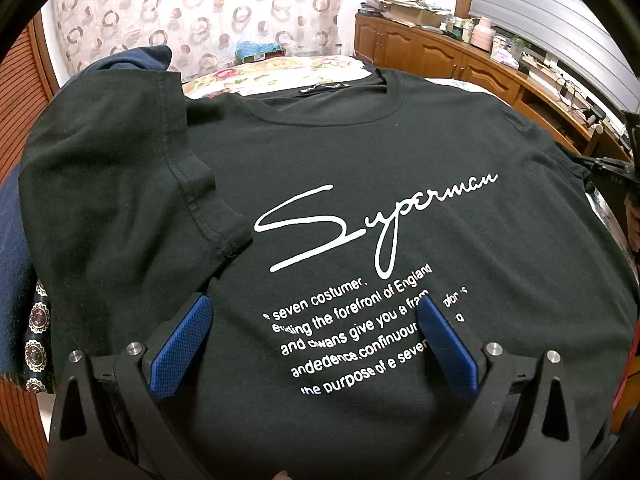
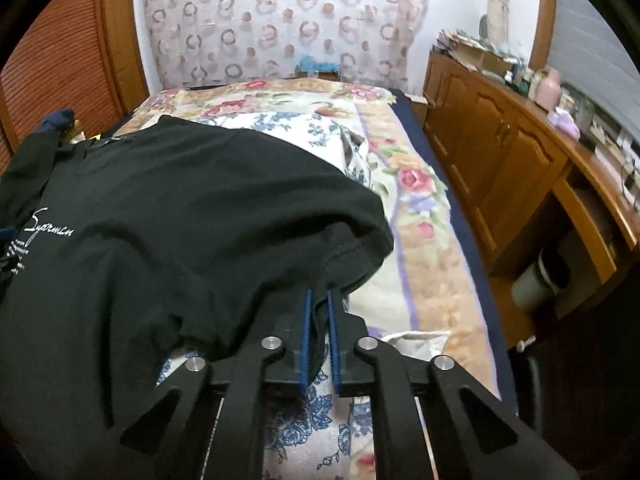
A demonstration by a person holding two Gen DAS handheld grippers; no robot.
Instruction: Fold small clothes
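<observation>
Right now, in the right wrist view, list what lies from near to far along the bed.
Right gripper shut on the black T-shirt's sleeve → blue-flowered white cloth → floral bedspread → blue bag → ring-patterned curtain.

One black printed T-shirt (image 1: 360,168) lies across one bed (image 2: 424,240) under a floral cover, with one navy garment (image 1: 12,248) at its side, two handheld grippers (image 1: 316,320) (image 2: 318,296) over it, and one wooden cabinet run (image 2: 500,152) along the wall.
</observation>
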